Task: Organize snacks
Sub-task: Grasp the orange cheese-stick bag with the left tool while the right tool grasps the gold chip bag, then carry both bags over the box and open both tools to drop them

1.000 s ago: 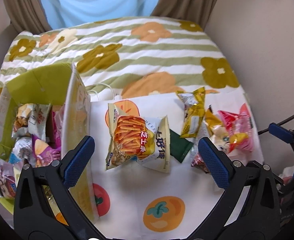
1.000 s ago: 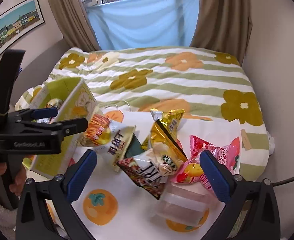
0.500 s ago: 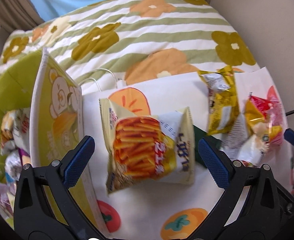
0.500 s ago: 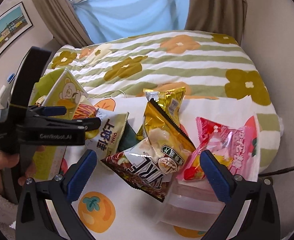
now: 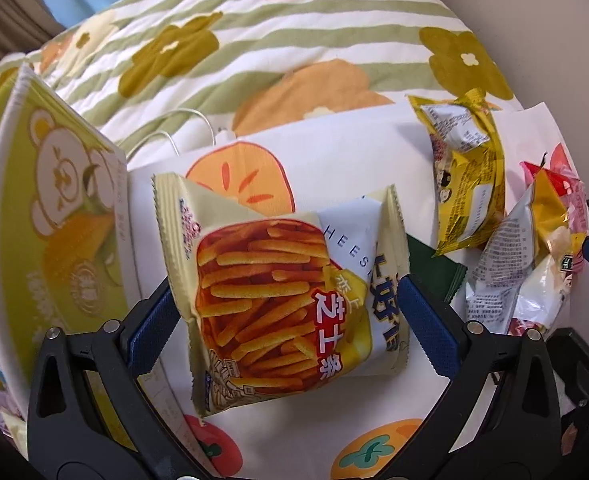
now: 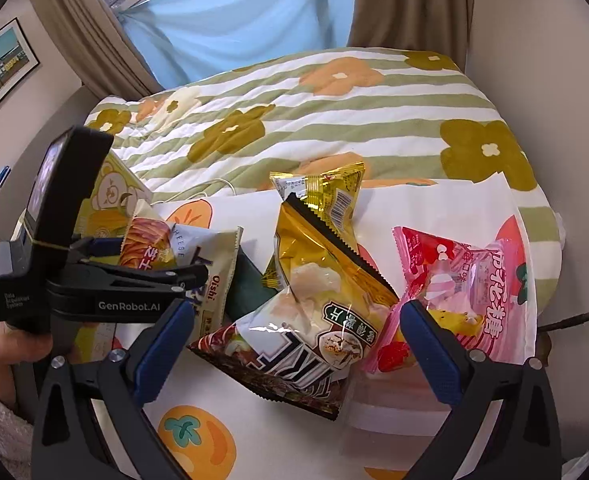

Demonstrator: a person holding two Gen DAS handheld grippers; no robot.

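Note:
My left gripper (image 5: pixel 286 320) is open, with its blue pads on either side of a cream bag of cheese sticks (image 5: pixel 278 292) that lies on the white fruit-print cloth (image 5: pixel 346 152). That bag also shows in the right wrist view (image 6: pixel 198 256), with the left gripper (image 6: pixel 142 264) over it. My right gripper (image 6: pixel 294 344) is open above a gold and brown chip bag (image 6: pixel 314 300). A pink candy bag (image 6: pixel 462 292) lies to its right and a yellow bag (image 6: pixel 326 188) behind.
A green bear-print box (image 5: pixel 50 240) stands at the left of the cloth. A clear plastic tub (image 6: pixel 390 404) sits under the snacks near my right gripper. A dark green packet (image 5: pixel 434 268) lies beside the cheese sticks. The striped flower bedspread (image 6: pixel 334 112) lies beyond.
My left gripper has moved down and forward over the cheese-stick bag, so its pads now flank the bag. My right gripper has moved in closer over the gold chip bag.

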